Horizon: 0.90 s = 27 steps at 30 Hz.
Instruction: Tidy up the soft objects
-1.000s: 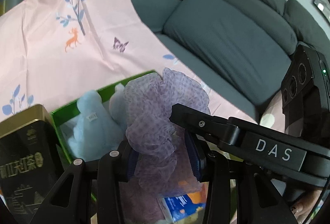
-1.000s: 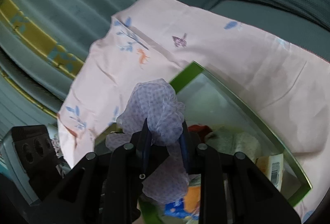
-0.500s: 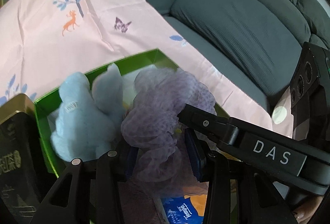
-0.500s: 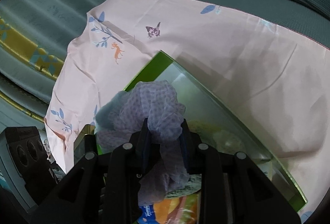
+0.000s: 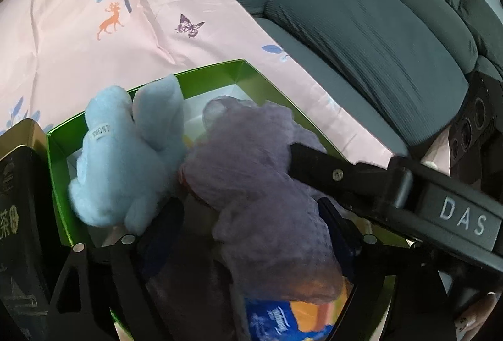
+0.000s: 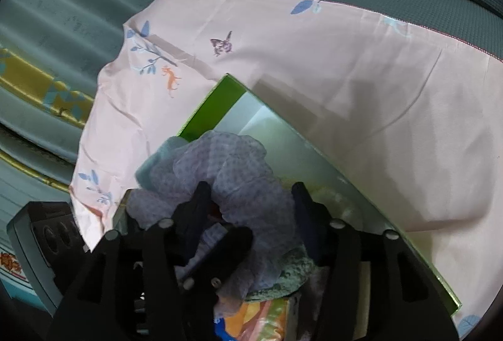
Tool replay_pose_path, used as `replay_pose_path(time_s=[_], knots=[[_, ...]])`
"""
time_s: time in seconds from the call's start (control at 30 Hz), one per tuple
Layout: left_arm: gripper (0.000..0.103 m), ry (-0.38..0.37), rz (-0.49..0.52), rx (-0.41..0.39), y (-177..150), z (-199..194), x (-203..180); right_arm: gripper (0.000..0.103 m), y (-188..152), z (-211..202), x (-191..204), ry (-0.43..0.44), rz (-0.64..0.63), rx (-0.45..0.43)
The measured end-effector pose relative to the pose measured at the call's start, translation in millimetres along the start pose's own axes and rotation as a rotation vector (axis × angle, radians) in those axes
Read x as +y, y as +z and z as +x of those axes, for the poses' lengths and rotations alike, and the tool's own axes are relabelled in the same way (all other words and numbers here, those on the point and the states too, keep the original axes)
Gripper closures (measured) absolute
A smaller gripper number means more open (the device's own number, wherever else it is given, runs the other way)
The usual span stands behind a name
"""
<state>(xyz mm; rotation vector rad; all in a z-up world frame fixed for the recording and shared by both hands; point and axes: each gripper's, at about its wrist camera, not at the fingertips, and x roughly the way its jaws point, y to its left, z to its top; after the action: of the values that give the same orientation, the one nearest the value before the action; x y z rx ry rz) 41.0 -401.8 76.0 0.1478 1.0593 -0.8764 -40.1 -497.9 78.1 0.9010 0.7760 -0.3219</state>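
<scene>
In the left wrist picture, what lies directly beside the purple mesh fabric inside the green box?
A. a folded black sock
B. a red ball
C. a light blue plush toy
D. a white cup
C: the light blue plush toy sits in the green box, pressed against the left side of the purple mesh fabric.

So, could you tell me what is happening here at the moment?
A person with two handheld grippers is putting a purple mesh puff into a green box on a pink cloth. The jaws of the left gripper and right gripper are opening, with the puff lying between them. A blue plush toy is already in the box.
</scene>
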Motion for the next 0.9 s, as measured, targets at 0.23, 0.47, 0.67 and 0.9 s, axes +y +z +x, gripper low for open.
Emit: replay_pose_path(time_s=[0.23, 0.47, 0.67, 0.9], knots=[[0.017, 0.021, 0.022, -0.061, -8, -32, -3, 0.023, -6, -26, 11, 0.003, -0.040, -0.092], [0.000, 0.039, 0.001, -0.119, -22, -78, 6, 0.012, -21, -60, 27, 0.011, -0.117, -0.181], [0.000, 0.091, 0.001, -0.178, -41, -118, 7, 0.001, -43, -89, 49, 0.005, -0.196, -0.267], [0.000, 0.138, 0.004, -0.235, -64, -161, 8, 0.001, -71, -120, 67, -0.041, -0.222, -0.350]])
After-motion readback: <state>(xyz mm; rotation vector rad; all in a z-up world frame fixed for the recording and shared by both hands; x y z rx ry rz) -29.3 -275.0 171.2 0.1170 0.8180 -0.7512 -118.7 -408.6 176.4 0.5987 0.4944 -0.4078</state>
